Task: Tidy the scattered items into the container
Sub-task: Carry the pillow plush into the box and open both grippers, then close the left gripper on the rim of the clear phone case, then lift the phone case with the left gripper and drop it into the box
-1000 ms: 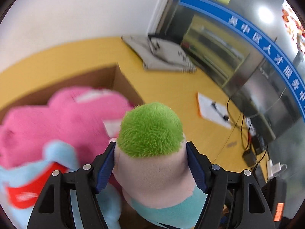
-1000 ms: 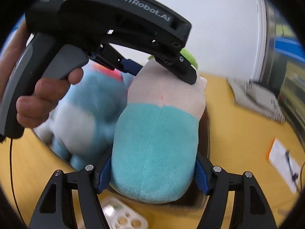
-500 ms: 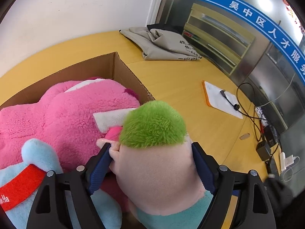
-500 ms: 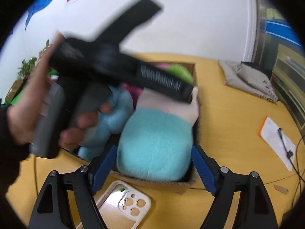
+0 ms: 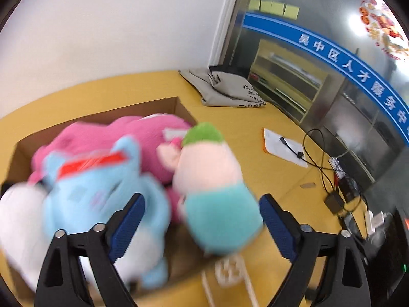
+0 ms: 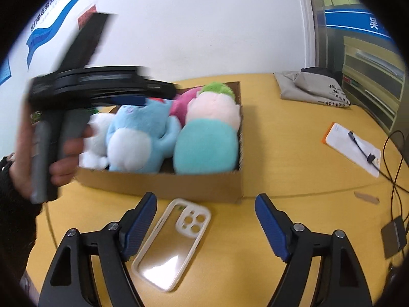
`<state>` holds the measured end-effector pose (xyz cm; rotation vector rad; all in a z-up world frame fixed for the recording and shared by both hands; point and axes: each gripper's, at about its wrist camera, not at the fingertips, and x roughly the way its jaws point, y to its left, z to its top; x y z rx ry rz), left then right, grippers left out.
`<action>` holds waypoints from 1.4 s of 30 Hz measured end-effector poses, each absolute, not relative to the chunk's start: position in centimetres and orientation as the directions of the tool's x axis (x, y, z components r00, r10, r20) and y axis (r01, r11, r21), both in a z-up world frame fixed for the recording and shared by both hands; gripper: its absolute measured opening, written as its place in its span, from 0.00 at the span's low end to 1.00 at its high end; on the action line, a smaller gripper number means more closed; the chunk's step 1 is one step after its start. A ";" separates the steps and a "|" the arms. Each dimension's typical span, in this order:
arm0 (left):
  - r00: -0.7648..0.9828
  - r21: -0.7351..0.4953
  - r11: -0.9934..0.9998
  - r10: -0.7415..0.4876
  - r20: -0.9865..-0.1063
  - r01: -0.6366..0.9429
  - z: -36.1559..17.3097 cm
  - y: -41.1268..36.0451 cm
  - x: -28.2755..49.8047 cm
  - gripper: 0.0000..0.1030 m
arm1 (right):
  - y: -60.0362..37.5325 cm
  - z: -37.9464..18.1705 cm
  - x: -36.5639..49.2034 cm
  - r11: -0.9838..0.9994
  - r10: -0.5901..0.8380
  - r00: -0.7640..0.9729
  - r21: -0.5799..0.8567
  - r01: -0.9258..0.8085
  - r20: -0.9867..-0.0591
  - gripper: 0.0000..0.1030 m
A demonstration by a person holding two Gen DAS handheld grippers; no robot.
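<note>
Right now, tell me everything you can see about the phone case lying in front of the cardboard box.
The phone case is empty, with a cream-white rim, a clear glossy back and a white camera block with three round cutouts. It looks like flexible plastic. It lies flat on the yellow table, camera end toward the cardboard box, just short of its front wall. It sits between the open right gripper fingers, near the left finger; contact is unclear.

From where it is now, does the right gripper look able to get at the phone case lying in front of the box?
Probably yes. The right gripper is open with the phone case lying flat on the table between its fingers, nothing on top of it; the cardboard box sits just beyond.
</note>
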<state>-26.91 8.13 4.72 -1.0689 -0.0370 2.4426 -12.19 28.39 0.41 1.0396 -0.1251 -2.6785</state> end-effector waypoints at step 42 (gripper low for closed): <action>-0.293 -0.291 -0.909 0.377 -0.879 -0.298 -9.7 9.1 -16.6 0.08 | 25.8 -9.8 -16.3 -0.972 -0.206 -0.525 0.110 0.208 -0.826 0.10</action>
